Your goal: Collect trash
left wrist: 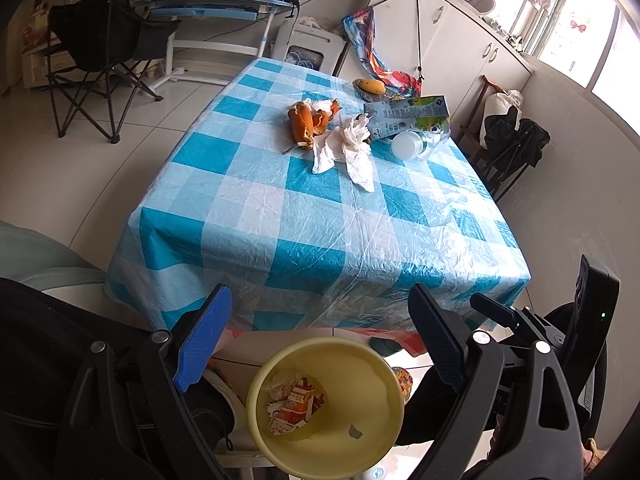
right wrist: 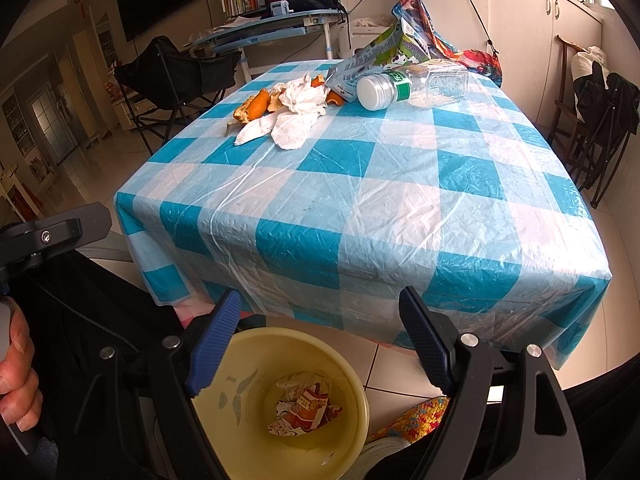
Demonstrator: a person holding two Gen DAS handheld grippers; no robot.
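A yellow bin (left wrist: 384, 440) (right wrist: 352, 420) stands on the floor at the table's near edge, with a crumpled orange carton (left wrist: 298, 404) (right wrist: 306, 410) and tissue inside. Both grippers hover above it, open and empty: the left gripper (left wrist: 320, 336) and the right gripper (right wrist: 320, 340). On the far part of the checked tablecloth (left wrist: 304, 224) (right wrist: 400, 200) lie orange peels (left wrist: 306, 120) (right wrist: 256, 108), crumpled white tissues (left wrist: 352, 148) (right wrist: 298, 114), a milk carton (left wrist: 412, 114) (right wrist: 376, 56), a clear plastic bottle with a white cap (left wrist: 412, 145) (right wrist: 416, 84) and a mango (left wrist: 372, 86).
A black folding chair (left wrist: 104, 52) (right wrist: 172, 76) and a blue desk (left wrist: 216, 4) (right wrist: 264, 28) stand beyond the table on the left. White cabinets (left wrist: 460, 40) line the right wall, with dark chairs (left wrist: 512, 140) (right wrist: 600, 120) beside the table. A hand (right wrist: 16, 380) shows at the left.
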